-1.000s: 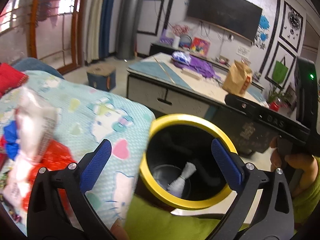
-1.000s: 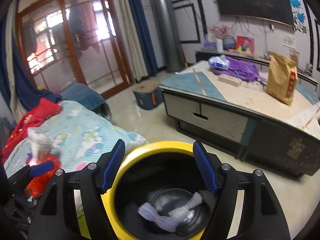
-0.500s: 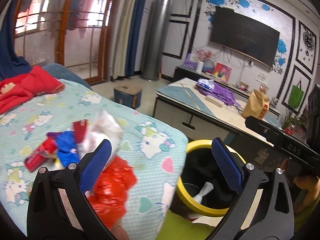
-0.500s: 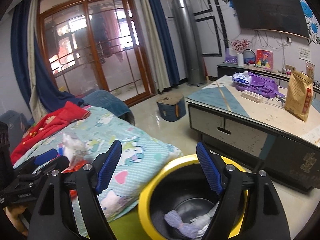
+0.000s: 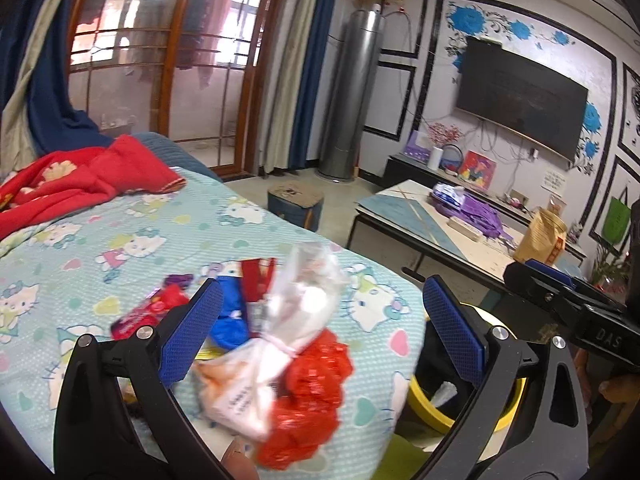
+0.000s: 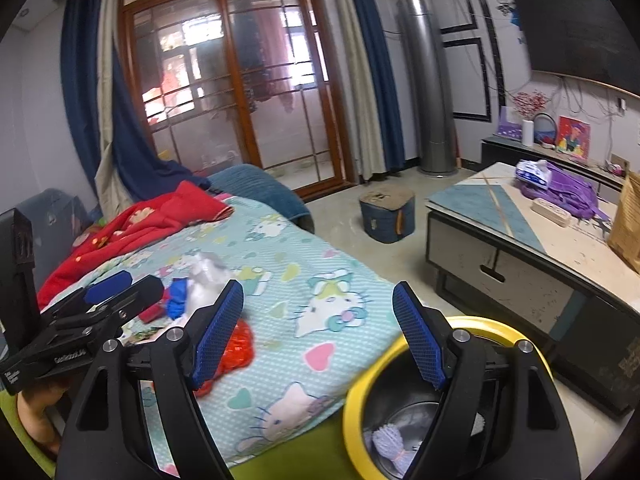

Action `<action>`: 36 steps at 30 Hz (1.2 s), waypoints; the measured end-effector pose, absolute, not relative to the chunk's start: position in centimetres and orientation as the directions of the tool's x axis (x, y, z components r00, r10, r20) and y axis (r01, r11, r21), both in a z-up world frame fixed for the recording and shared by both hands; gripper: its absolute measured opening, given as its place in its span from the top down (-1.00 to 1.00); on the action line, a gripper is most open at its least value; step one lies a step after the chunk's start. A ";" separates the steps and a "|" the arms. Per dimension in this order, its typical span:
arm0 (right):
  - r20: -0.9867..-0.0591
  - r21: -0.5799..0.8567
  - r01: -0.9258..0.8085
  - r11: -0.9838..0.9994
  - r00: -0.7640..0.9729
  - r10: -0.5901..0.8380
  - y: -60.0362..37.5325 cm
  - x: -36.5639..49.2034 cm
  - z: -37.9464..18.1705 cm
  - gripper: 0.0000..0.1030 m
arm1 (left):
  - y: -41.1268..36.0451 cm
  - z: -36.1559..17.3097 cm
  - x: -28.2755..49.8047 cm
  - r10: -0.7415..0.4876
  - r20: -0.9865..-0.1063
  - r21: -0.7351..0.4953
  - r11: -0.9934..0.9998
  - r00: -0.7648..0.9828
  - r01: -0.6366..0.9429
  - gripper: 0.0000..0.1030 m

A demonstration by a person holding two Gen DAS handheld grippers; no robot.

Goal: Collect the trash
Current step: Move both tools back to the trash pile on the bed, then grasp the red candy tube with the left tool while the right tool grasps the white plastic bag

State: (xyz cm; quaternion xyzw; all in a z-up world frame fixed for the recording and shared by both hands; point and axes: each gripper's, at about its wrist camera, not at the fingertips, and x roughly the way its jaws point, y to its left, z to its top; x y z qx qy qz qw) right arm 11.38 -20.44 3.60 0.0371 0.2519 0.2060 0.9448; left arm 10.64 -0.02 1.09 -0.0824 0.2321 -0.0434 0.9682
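Both empty, wide-open grippers, left gripper and right gripper, swung from bin toward blurred trash.

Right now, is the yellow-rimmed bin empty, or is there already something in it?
Not empty. The right wrist view shows a pale purple tied bundle lying at the bottom of the yellow-rimmed bin.

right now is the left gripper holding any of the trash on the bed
No, the left gripper is open and empty above the trash pile on the bedspread.
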 end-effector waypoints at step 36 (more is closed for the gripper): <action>-0.642 0.379 -0.417 0.826 0.524 0.559 -8.2 19.3 -1.5 -0.46 | 14.0 -5.1 13.8 -0.050 -0.696 -0.061 0.998 0.716 0.010 -0.61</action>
